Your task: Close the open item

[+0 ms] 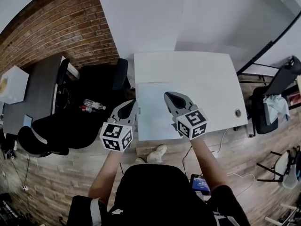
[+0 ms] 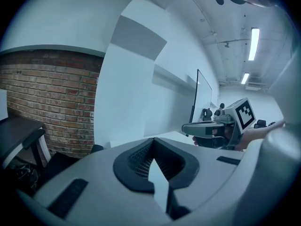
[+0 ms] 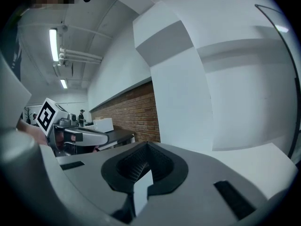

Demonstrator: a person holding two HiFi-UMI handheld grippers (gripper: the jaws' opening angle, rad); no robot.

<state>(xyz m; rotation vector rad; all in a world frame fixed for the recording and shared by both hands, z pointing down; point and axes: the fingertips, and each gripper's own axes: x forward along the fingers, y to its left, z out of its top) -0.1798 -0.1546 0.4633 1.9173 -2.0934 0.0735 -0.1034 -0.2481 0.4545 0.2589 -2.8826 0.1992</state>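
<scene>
The left claw (image 1: 128,108) is shut, with its two jaws pressed together at the tips, and it holds nothing. The right claw (image 1: 173,99) is the same: jaws together, nothing in them. Both point away from the person, toward the white wall (image 1: 155,18) behind the table (image 1: 207,79). They hang side by side, a little apart. I cannot see anything that looks open. The only thing on the table that could need closing is a flat white thing (image 1: 153,112) on the near left part, and it looks flat already. I cannot tell if it is a folder, a lid or just a sheet. It lies under the claws, not in front of them, so neither claw's own camera shows it. The right claw hangs over its right side. The left claw is by its left edge, at the table's left side. The thing looks a bit longer going away from the person than across, so its long sides run the way the claws point. I think the right claw is nearer, since it is right over it. If there is a flap, I guess a shut claw could press it down from above.
</scene>
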